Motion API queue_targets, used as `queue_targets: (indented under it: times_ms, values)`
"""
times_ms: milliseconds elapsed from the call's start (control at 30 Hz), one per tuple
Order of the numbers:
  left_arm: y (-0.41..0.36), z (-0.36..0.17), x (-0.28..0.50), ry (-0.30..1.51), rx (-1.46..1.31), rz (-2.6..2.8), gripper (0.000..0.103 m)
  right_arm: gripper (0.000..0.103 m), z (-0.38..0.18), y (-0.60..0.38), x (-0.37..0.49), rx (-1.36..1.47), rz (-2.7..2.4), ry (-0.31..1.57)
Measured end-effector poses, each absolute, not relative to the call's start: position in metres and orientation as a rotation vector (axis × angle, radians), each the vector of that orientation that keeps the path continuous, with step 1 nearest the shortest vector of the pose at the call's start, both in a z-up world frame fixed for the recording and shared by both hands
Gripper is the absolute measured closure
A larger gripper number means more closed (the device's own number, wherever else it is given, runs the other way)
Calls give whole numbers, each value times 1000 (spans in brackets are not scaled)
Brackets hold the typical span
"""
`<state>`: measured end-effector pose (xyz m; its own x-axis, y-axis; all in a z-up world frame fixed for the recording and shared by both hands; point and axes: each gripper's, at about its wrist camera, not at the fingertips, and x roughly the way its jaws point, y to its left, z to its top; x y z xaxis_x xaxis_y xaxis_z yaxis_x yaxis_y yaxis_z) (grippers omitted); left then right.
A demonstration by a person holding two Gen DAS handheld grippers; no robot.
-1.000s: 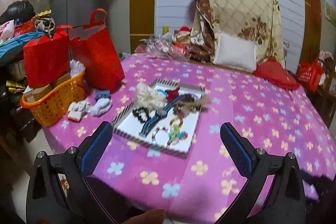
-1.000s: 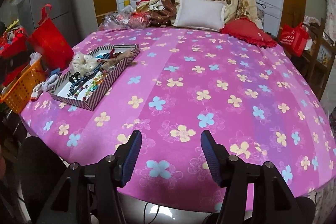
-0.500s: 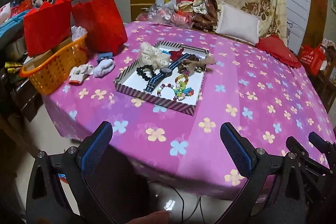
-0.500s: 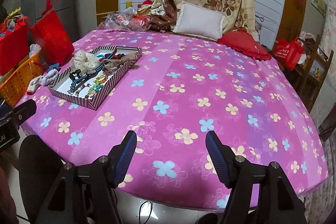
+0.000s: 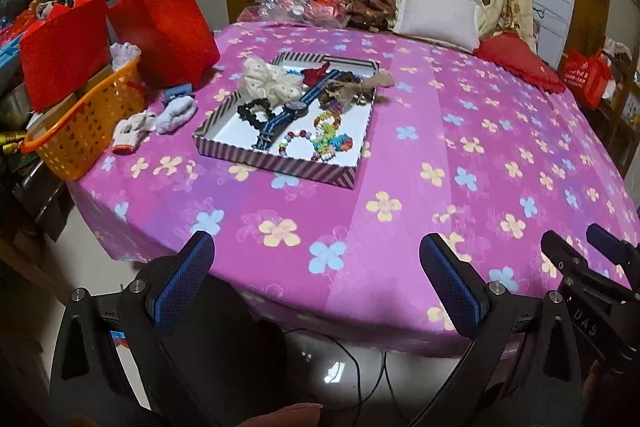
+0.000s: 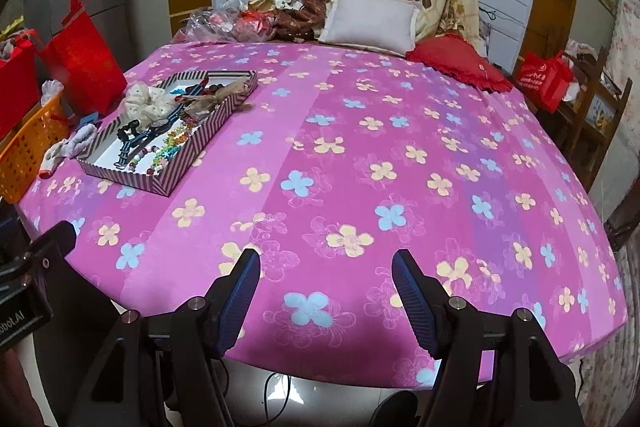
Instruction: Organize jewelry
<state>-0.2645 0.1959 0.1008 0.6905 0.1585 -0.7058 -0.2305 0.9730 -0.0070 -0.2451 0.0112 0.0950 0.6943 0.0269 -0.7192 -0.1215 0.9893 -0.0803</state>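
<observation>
pink flowered counter; striped tray of jewelry near its left edge, beside orange basket. left gripper and right gripper fingers spread wide, empty, at near edge.

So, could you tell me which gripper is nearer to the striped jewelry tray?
Left. The left gripper faces the striped tray almost straight ahead; the right gripper sits off to the tray's right, farther away.

The left gripper is matte black, with two angular arms ending in fingers faced with blue textured pads, and round silver screws at the pivots. The right gripper is built alike; beside its left arm, a black body shows white lettering "obot.AI". Beneath the left gripper, skin shows.
</observation>
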Motion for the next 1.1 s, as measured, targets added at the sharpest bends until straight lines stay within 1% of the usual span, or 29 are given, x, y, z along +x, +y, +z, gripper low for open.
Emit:
queue_targets:
  times_ms: [1100]
  values:
    - [202,78,-256,856,-128,200,0,37,83,21,-241,-170,60,821]
